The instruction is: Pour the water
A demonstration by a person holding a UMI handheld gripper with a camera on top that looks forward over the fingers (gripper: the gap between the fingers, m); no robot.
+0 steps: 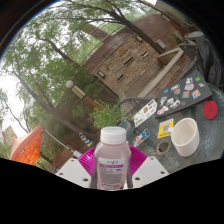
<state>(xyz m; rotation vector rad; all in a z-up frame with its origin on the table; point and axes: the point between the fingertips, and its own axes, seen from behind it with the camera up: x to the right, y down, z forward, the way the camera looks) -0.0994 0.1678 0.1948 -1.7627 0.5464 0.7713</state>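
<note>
A small bottle (113, 158) with a white cap and a pink label stands upright between my fingers. My gripper (113, 165) is shut on the bottle, with the magenta pads (90, 158) pressed against its two sides. The whole view is tilted. A white cup (186, 136) stands on the table (205, 135) beyond the fingers, off to the right of the bottle, apart from it.
Several small items lie on the table: a yellow object (166, 127), a red lid (211, 110), a round dark tin (163, 147) and printed cards on a dark board (175, 101). Behind it are a stone building (125, 55), trees and an orange object (28, 143).
</note>
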